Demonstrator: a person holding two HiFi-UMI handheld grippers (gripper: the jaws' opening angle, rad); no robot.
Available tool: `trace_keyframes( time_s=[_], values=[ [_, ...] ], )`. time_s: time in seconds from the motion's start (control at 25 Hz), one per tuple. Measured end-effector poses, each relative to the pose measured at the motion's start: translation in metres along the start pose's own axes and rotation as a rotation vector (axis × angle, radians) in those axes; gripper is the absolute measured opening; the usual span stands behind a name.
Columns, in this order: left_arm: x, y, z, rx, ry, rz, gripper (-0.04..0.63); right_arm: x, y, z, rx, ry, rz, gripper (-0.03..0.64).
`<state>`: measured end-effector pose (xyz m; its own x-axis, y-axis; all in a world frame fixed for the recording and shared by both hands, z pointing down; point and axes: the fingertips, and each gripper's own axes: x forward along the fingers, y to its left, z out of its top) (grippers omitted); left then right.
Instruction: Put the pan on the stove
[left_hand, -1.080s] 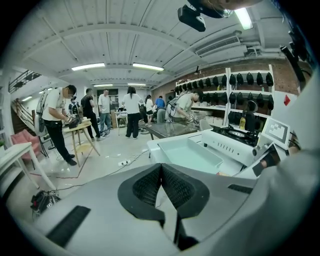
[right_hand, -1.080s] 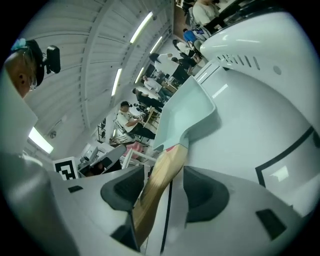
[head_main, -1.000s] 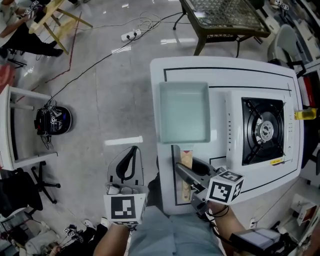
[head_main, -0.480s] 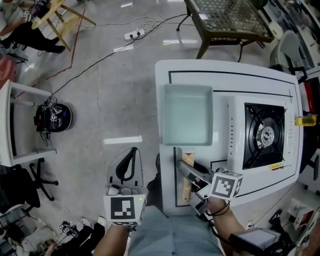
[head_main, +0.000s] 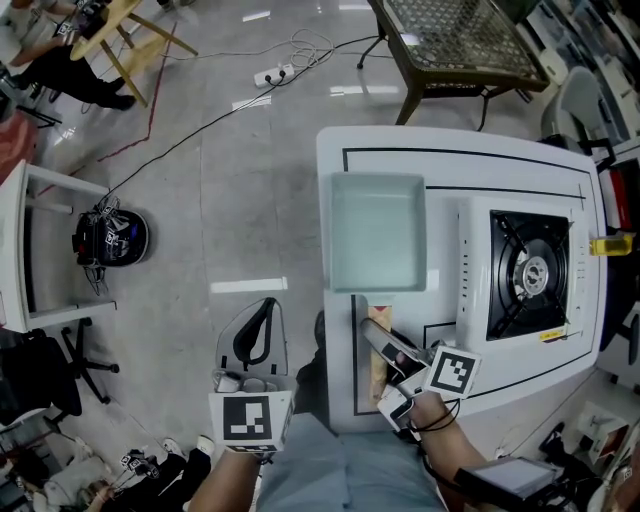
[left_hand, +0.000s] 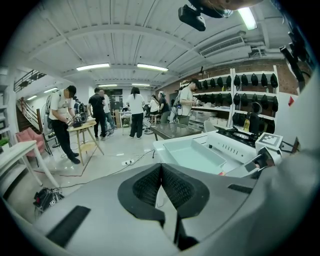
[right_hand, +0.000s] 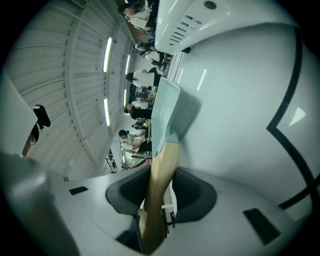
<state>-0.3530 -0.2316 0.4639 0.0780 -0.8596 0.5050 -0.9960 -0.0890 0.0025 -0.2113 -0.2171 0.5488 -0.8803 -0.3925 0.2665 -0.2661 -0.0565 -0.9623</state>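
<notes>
White desk (head_main: 450, 150) with a green pan (head_main: 378, 232), right gripper (head_main: 385, 340) jaws closing on its wooden handle (right_hand: 162, 165), left gripper (left_hand: 161, 185) jaws together.

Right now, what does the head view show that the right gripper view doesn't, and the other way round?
Only the head view: the stove's burner and the left gripper, held beside the table rather than over it. Only the right gripper view: the right gripper with its jaws closing on the pan's wooden handle, which runs between them. Both: the pale green pan, its handle and the white table.
</notes>
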Motion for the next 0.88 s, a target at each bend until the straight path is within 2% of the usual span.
trace_keyframes(
  time_s=[0.4, 0.88],
  values=[
    [-0.012, -0.001, 0.010, 0.012, -0.025, 0.002, 0.018, -0.001, 0.013, -0.003, 0.029, -0.008, 0.022, 0.146],
    [-0.066, 0.006, 0.059, 0.004, -0.148, -0.004, 0.018, -0.012, 0.121, -0.004, -0.069, -0.050, 0.107, 0.146]
  ],
)
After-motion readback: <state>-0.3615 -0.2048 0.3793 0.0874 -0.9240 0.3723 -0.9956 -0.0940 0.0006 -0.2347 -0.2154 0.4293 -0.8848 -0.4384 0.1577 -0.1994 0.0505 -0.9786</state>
